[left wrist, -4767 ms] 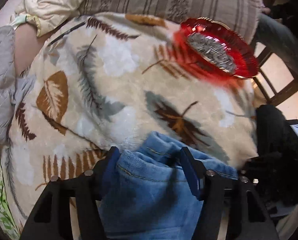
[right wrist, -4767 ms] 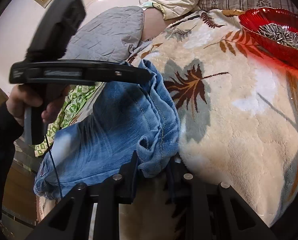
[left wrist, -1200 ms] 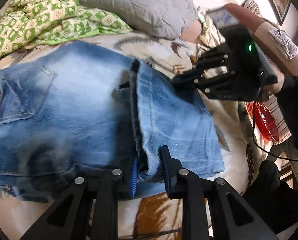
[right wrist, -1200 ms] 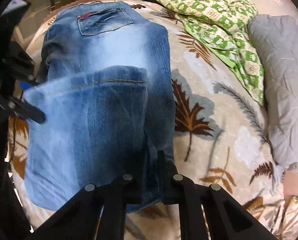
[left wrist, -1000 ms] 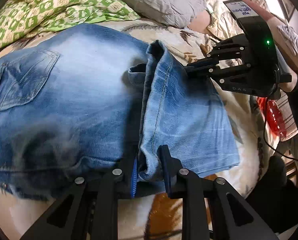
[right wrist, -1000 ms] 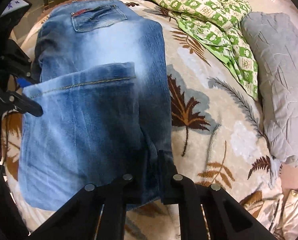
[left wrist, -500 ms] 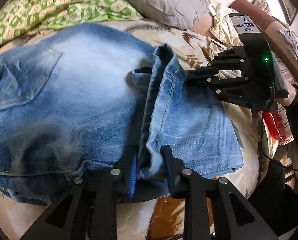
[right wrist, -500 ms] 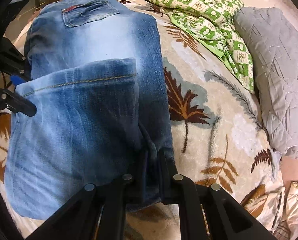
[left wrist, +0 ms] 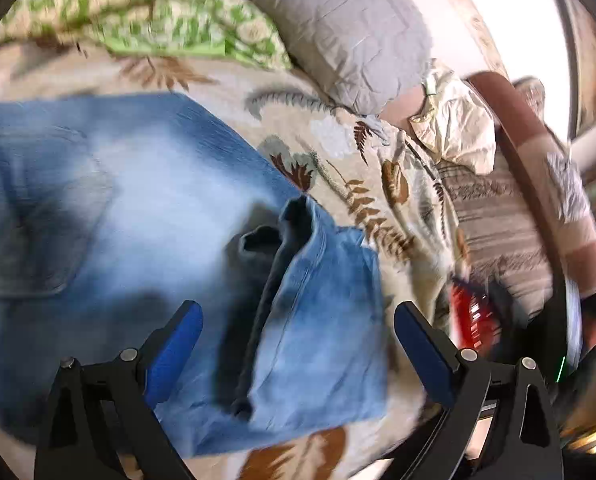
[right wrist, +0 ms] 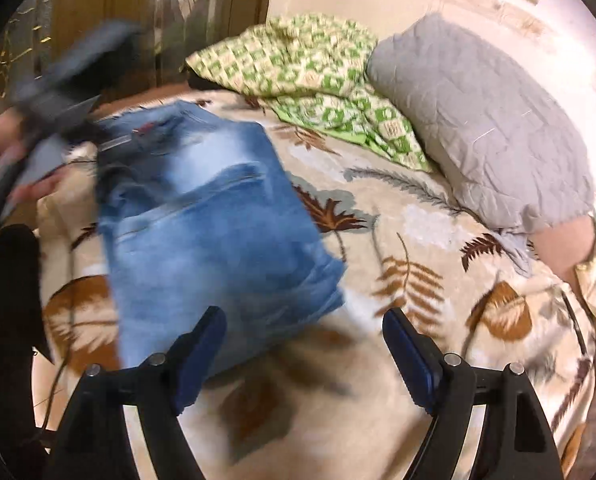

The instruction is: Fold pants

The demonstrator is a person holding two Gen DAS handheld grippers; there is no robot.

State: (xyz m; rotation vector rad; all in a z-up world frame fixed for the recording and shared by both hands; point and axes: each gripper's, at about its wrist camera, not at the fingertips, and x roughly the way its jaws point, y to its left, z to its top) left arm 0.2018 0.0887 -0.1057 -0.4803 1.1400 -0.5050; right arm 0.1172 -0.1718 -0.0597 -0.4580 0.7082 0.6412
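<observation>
Blue jeans (left wrist: 170, 208) lie folded on a leaf-patterned blanket (left wrist: 357, 168), the leg ends (left wrist: 321, 320) laid over the seat part. My left gripper (left wrist: 296, 336) is open and empty, just above the folded leg ends. In the right wrist view the jeans (right wrist: 214, 232) lie left of centre. My right gripper (right wrist: 303, 344) is open and empty, above the blanket (right wrist: 417, 320) at the jeans' near edge. The left gripper (right wrist: 54, 92) shows there as a blurred shape at the far left, held in a hand.
A grey pillow (right wrist: 481, 120) and a green patterned quilt (right wrist: 313, 80) lie at the far side of the bed. A red dish (left wrist: 473, 312) sits at the right, blurred. A striped pillow (left wrist: 493, 216) is beyond it.
Both grippers have opened and let go of the jeans' leg ends, then pulled back and up. The leg ends now rest on the seat part. Both views are motion-blurred.
</observation>
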